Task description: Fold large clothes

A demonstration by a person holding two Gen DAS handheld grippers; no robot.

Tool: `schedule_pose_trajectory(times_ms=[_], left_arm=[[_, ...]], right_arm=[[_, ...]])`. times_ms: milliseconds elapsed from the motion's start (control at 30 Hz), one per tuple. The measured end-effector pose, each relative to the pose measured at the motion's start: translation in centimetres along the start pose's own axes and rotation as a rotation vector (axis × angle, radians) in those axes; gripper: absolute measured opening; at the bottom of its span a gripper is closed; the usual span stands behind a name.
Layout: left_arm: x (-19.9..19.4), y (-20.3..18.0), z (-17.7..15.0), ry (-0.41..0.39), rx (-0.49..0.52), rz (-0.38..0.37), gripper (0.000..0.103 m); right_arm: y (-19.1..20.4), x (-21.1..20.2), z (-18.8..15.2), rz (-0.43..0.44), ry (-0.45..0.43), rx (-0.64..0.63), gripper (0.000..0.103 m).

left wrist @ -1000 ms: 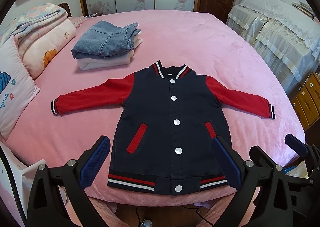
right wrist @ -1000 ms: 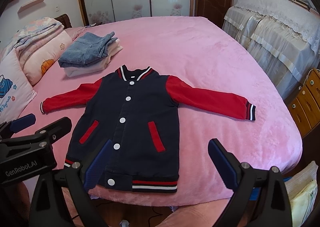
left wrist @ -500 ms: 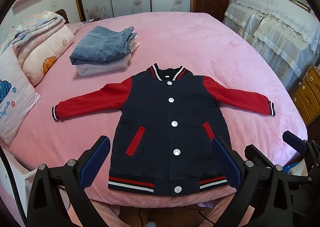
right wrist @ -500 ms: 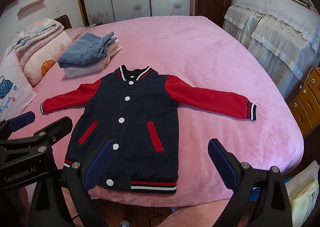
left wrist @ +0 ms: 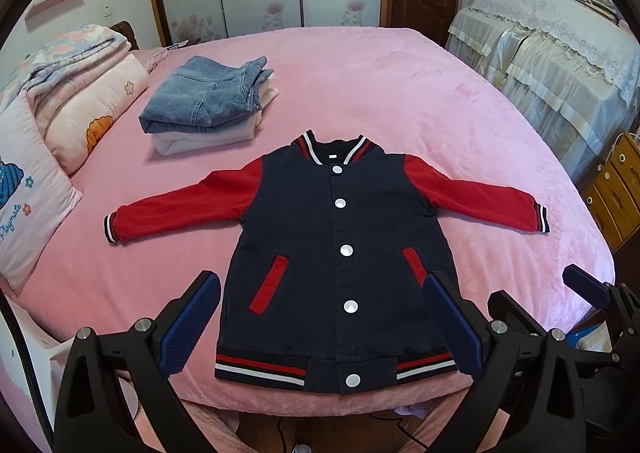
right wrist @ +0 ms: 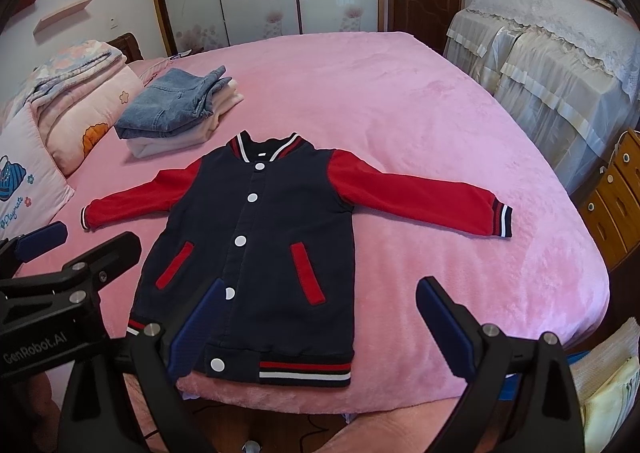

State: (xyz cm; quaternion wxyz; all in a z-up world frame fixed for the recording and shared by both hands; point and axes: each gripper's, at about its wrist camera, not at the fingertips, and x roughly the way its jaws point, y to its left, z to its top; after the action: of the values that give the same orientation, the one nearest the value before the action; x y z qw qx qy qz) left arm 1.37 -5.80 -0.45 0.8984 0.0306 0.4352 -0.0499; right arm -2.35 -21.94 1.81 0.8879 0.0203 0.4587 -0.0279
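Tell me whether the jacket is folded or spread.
Spread: the jacket lies flat on the bed, buttoned, both sleeves stretched outward.

Jacket [left wrist: 340,253]: matt knit cloth, glossy snaps. Bedspread [left wrist: 400,93]: plush fleece. Jeans [left wrist: 208,97]: denim. Left gripper [left wrist: 320,323] pads [left wrist: 192,317]: textured rubber.

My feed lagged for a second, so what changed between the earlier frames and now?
Little changed. Only the left camera's view shifted a bit: the jacket and folded jeans pile sit slightly lower in it, so that gripper tilted or drew back a bit. Nothing was grasped or released. Both the left gripper and right gripper stay open; the jacket lies flat, sleeves spread.
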Motion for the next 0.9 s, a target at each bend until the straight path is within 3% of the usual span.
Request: schedule_pose_trajectory(times_ms=[900], left_arm=[[2.7,-0.9,2.3,0.001,-0.009,0.020,0.100]], right_arm=[[-2.9,1.8,2.0,-0.017,-0.023,0.031,0.097]])
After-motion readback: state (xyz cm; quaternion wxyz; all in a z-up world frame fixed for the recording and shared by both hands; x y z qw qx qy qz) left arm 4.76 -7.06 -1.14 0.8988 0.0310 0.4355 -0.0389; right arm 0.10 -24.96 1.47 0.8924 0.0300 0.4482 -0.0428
